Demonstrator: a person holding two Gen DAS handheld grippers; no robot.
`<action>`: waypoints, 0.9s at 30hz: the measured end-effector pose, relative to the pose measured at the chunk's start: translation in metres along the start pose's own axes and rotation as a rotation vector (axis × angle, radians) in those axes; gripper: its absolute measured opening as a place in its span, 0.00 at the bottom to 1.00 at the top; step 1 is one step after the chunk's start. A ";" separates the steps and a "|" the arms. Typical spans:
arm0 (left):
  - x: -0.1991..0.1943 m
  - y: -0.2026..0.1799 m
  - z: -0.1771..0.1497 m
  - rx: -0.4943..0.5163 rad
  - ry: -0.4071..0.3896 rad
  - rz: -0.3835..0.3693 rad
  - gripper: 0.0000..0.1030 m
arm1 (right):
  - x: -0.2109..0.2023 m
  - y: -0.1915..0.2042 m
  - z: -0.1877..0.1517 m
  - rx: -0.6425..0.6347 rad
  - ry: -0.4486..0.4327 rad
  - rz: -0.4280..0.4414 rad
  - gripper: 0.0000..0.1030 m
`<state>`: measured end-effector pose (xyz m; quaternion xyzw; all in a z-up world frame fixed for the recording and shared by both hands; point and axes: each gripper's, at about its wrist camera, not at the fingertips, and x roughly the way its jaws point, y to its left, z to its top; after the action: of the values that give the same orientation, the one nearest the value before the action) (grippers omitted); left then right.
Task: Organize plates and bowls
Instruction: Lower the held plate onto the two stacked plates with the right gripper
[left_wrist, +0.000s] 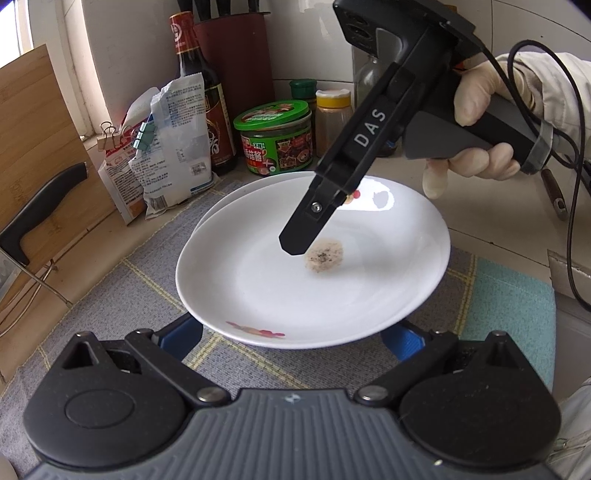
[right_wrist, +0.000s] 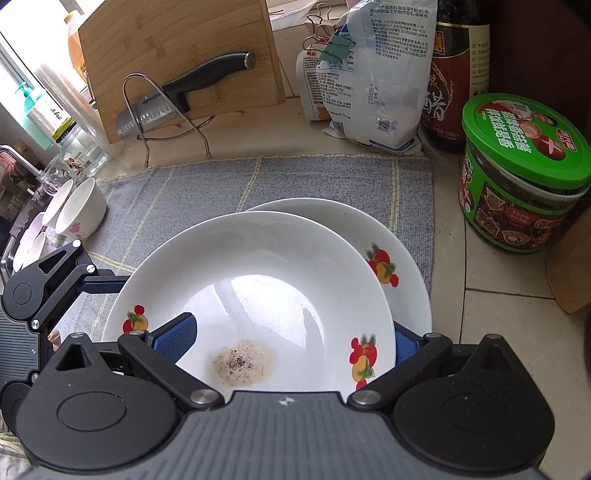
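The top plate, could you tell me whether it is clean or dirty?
Dirty: the top plate has a speckled beige residue patch in its well.

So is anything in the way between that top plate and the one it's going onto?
Nothing visible. The top plate overlaps the lower plate on the grey mat, with no object between them. Only a food smear lies inside it.

A white ceramic plate with red fruit prints (left_wrist: 258, 288) sits on another white plate (left_wrist: 221, 206) over a grey checked cloth mat (left_wrist: 122, 295). The black right gripper (left_wrist: 295, 247), held in a gloved hand (left_wrist: 476, 122), hangs with its tip over a brown speckled residue spot (left_wrist: 325, 256). The left gripper's blue-padded fingers (left_wrist: 181, 336) flank the top plate's near rim.
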<state>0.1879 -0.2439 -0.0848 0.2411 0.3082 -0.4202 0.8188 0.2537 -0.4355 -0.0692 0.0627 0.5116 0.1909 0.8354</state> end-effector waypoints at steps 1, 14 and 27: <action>0.000 0.000 0.000 0.004 -0.002 0.000 0.99 | -0.001 0.000 -0.001 0.002 -0.001 0.000 1.00; 0.000 0.004 -0.001 0.006 -0.021 -0.001 0.99 | -0.014 0.001 -0.011 0.030 -0.020 -0.023 1.00; -0.001 0.005 -0.002 -0.009 -0.036 0.007 0.99 | -0.026 0.007 -0.018 0.042 -0.035 -0.067 1.00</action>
<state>0.1908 -0.2397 -0.0844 0.2307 0.2944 -0.4204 0.8267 0.2258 -0.4401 -0.0538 0.0667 0.5026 0.1509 0.8487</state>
